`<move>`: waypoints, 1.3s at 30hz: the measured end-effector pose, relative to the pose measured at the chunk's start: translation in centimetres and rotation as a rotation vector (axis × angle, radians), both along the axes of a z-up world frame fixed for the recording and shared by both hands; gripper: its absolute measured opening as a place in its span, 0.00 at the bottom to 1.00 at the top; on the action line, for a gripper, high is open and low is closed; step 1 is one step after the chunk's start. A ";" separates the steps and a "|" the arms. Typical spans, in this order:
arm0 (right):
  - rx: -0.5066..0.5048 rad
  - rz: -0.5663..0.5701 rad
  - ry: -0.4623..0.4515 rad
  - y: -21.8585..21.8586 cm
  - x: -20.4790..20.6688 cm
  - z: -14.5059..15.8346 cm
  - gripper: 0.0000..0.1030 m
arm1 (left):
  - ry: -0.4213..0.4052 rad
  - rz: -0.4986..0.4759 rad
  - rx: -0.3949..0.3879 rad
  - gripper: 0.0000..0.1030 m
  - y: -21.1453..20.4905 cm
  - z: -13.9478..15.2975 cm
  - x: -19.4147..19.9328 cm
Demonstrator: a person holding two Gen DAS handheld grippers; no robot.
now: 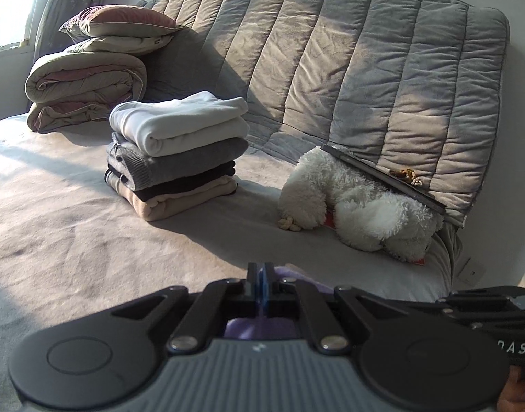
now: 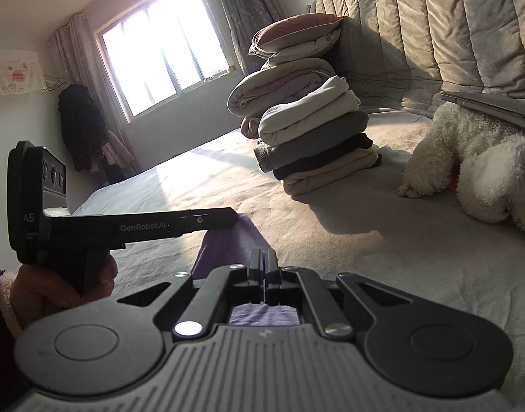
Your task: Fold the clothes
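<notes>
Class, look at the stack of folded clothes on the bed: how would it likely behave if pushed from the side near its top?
The stack of folded clothes would probably slump or shear rather than slide whole, since its soft layers sit unevenly. The white top piece looks bulky and rounded, so it may slip off first. The soft bed cover likely gives little firm footing.

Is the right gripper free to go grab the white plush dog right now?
Probably not. The right gripper has its jaws shut on the purple cloth, so it would need to let go first. The bed between it and the plush dog looks clear.
</notes>
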State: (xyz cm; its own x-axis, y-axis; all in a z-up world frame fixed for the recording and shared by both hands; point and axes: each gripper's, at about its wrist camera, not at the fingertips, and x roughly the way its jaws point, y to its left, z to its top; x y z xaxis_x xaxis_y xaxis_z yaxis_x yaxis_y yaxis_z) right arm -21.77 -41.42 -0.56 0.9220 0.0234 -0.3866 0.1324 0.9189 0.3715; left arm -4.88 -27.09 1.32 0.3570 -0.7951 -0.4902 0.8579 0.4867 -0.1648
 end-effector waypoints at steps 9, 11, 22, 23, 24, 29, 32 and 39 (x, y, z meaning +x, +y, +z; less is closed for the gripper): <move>-0.007 -0.019 0.196 -1.6 0.1 -3.3 0.01 | -0.025 -0.056 0.096 0.01 -4.2 -4.4 -2.4; -0.022 -0.021 0.236 -1.7 0.2 -3.9 0.01 | -0.015 -0.064 0.106 0.01 -4.6 -5.3 -2.6; -0.094 -0.056 0.253 -2.0 0.4 -3.5 0.14 | 0.012 -0.008 0.077 0.35 -2.4 -5.1 -2.2; -0.097 -0.048 0.250 -1.8 0.6 -3.4 0.14 | 0.006 0.005 0.076 0.36 -1.7 -4.8 -2.0; -0.102 -0.037 0.248 -1.6 0.9 -3.3 0.14 | 0.003 0.022 0.076 0.39 -1.0 -4.6 -1.8; -0.140 0.019 0.238 0.0 2.3 -3.2 0.30 | -0.015 0.160 0.087 0.44 3.4 -3.8 -0.2; -0.156 0.056 0.236 1.3 3.2 -3.1 0.37 | -0.021 0.258 0.116 0.44 6.0 -3.7 1.0; -0.189 0.105 0.258 3.7 6.2 -3.1 0.37 | -0.027 0.437 0.181 0.47 12.3 -4.2 3.4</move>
State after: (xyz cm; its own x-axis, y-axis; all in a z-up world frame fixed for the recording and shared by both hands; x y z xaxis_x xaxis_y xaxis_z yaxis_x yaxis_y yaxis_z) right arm -15.56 -37.69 -3.69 0.7895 0.0192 -0.6134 0.1006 0.9819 0.1602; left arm -1.46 -14.76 -2.90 0.6535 -0.4705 -0.5929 0.5695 0.8217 -0.0244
